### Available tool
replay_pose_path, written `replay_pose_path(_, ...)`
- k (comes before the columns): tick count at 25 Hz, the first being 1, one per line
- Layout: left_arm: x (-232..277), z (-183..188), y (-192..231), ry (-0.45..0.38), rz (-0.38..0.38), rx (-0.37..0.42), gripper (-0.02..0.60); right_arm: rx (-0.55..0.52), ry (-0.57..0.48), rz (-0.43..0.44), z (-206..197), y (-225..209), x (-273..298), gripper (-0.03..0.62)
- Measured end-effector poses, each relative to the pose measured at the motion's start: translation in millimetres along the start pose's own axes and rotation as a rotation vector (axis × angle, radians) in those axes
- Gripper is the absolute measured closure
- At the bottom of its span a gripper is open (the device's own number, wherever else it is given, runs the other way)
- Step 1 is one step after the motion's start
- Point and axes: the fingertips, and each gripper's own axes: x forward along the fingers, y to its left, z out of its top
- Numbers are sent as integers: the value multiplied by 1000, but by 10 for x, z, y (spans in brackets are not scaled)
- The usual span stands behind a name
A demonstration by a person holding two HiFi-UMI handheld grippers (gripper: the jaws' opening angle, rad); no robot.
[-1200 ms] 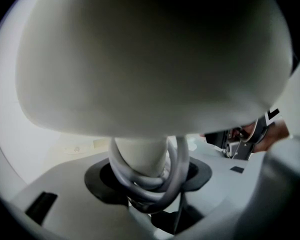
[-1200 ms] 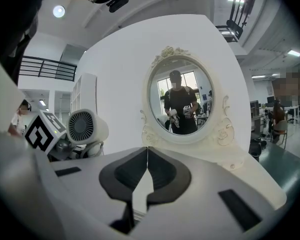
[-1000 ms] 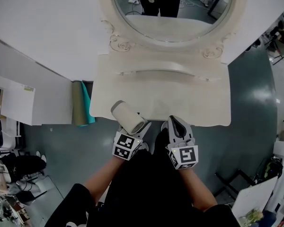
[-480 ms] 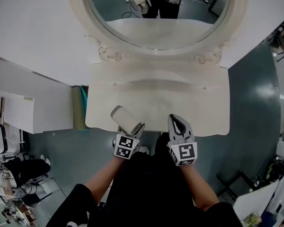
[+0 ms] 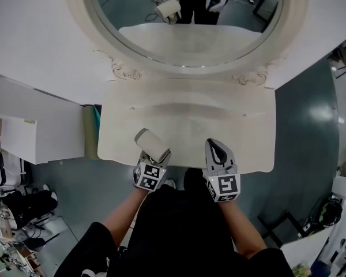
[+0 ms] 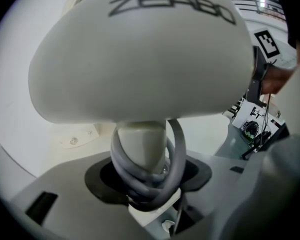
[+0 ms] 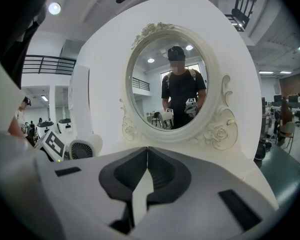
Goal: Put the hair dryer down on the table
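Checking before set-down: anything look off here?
Nothing spilled or broken. One oddity: the grey cord is wound round the handle of the hair dryer, right where the left hand-held gripper clamps it.

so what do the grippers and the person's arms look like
The left gripper and right gripper are grey with dark inner pads on the fingers. Each carries a white cube with black square markers. The person wears a black short-sleeved top.
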Motion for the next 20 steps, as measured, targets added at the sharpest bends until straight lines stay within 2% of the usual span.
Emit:
replay_pose_path(4,113,-84,-22,29,-7,17,324,14,10,-3,-63,-45,20,577)
replay_pose_path(12,284,-228,-53,77,-2,-32,324,76,41,-45,-219,-160,-42,577)
replay_pose_path(16,340,-223,-28,94,23,-22,324,71,30,-55,-188,-244,-85,577)
replay_pose_path(20,354,-231,-36,133,51,26,324,73,20,-81,-159,-387,-145,577)
